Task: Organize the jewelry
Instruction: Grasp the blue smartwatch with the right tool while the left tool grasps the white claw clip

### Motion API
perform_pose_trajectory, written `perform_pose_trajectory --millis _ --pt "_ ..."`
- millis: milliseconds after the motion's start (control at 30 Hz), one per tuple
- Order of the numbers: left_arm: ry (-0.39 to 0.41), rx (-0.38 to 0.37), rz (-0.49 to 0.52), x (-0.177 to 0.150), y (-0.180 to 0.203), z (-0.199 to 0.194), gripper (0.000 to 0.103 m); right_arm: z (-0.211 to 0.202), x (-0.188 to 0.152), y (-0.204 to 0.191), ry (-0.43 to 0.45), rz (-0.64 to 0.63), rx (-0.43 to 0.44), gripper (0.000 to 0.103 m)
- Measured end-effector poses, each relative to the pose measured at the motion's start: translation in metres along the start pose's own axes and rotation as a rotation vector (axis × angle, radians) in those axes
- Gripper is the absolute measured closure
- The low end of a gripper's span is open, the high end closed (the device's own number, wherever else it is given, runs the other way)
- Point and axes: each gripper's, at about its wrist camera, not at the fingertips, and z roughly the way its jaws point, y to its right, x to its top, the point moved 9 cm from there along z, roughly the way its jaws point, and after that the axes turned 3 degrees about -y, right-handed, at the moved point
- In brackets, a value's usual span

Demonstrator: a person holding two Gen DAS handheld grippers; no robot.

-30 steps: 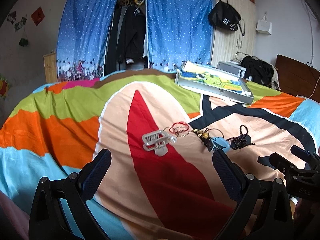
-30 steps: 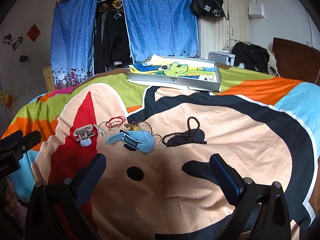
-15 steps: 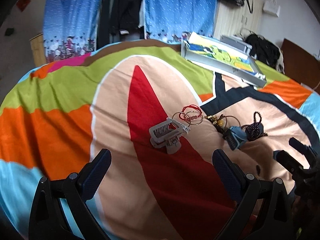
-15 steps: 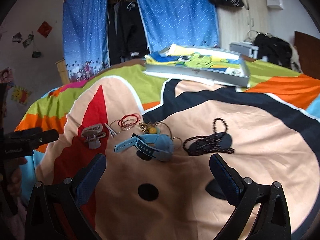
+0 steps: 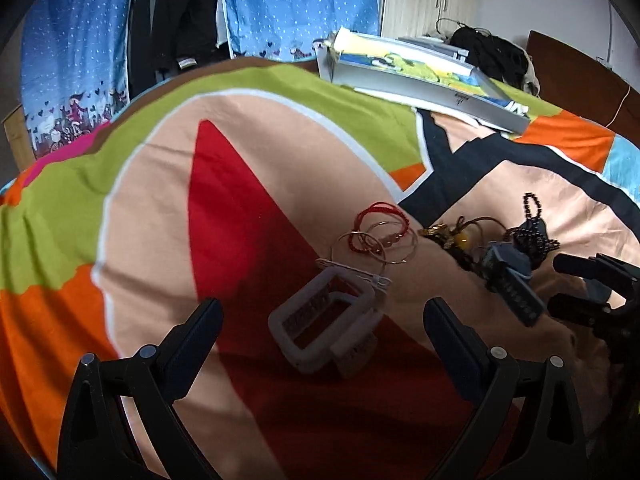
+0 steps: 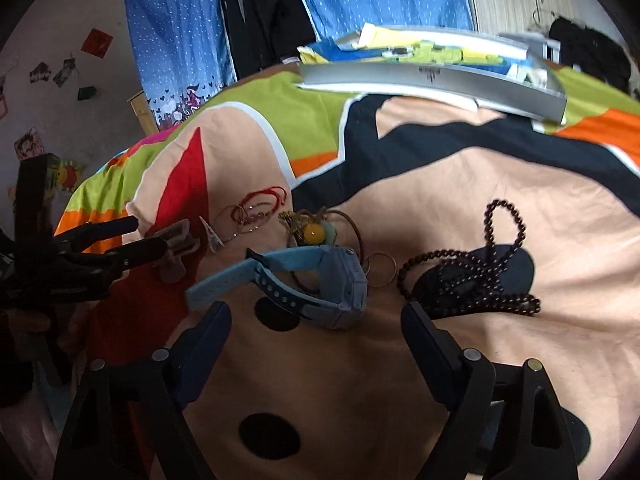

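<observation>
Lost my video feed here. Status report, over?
Left gripper open, around the grey hair clip. Right gripper open, at the blue watch. Nothing held. Bracelets and beads lie close by.
</observation>
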Motion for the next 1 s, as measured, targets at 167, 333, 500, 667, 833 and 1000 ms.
perform_pose_trajectory --millis 167,333,500,667,833,1000 --pt "-0.057 -0.035 -0.037 -0.002 -0.010 0.020 0.012 0.017 0.000 0.006 -0.046 0.022 0.014 0.019" --pt "-0.105 -0.072 -0.053 -0.010 -0.013 0.027 0.042 0.034 0.004 0.009 -0.078 0.071 0.047 0.024" --pt "-0.082 -0.077 -0.020 -0.011 -0.009 0.017 0.049 0.042 0.007 0.009 -0.081 0.100 0.058 0.026" --pt "-0.060 -0.085 -0.002 -0.011 0.000 0.009 0.049 0.041 0.006 0.005 -0.066 0.099 0.052 0.040" --pt "-0.065 -0.099 -0.013 -0.012 0.016 0.006 0.050 0.033 0.004 0.004 -0.036 0.108 0.039 0.052" --pt "-0.049 -0.115 0.002 -0.015 0.033 -0.002 0.050 0.019 -0.006 0.013 -0.012 0.165 0.049 0.077"
